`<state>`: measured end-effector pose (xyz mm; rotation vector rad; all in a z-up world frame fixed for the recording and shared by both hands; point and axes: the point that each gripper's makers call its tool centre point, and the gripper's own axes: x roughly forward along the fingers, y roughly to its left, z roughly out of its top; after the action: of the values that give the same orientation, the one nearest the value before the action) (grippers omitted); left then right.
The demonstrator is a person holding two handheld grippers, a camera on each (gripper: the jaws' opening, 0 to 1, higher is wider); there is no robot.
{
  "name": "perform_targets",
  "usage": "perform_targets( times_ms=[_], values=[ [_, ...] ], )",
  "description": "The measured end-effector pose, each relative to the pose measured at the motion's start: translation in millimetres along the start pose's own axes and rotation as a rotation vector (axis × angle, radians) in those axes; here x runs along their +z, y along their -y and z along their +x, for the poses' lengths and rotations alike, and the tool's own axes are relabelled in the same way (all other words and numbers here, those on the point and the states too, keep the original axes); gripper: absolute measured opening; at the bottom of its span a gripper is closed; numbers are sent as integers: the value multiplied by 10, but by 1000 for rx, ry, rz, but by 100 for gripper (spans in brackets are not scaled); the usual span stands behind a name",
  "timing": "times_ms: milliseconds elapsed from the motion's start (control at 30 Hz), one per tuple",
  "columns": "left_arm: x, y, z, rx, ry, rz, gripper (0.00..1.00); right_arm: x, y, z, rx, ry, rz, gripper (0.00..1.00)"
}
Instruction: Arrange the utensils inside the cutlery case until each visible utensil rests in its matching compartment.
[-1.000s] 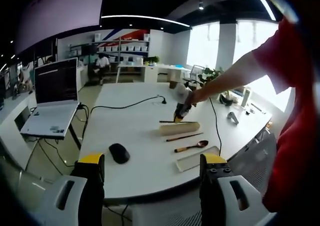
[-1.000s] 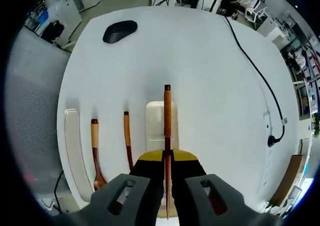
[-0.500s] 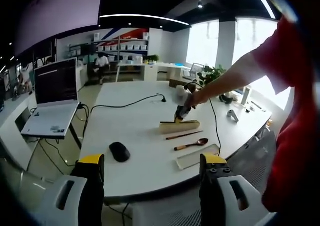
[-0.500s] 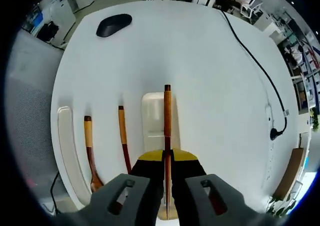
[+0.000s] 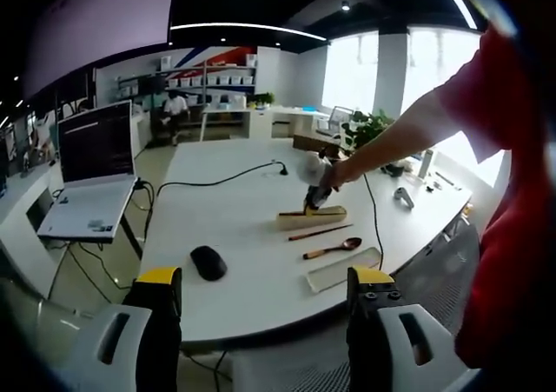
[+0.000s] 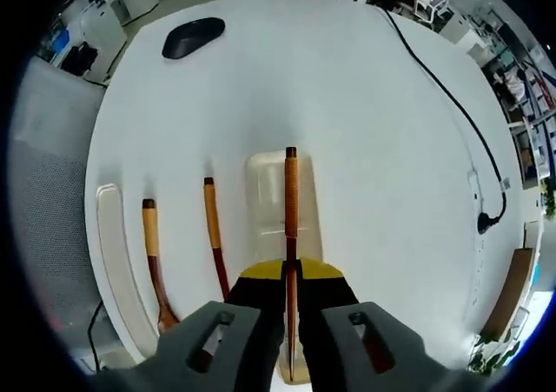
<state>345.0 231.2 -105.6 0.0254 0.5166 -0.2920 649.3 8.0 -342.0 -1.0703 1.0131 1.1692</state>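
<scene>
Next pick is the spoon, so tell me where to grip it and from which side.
Grip the spoon at its pale upper handle, coming straight down from above with the jaws across the shaft. It lies flat on the table, apart from the chopstick and the lid beside it, leaving room either side.

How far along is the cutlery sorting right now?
Nothing is in the case yet. The right gripper holds one chopstick over it. The other chopstick and the spoon lie on the table, with the lid beside them.
</scene>
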Motion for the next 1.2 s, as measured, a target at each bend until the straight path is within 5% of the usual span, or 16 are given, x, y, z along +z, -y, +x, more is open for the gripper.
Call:
perform_targets(
  times_ms=[1200],
  values=[
    [-91, 24, -18, 15, -17, -22, 80, -5, -31, 145, 12, 10, 12, 0]
  ],
)
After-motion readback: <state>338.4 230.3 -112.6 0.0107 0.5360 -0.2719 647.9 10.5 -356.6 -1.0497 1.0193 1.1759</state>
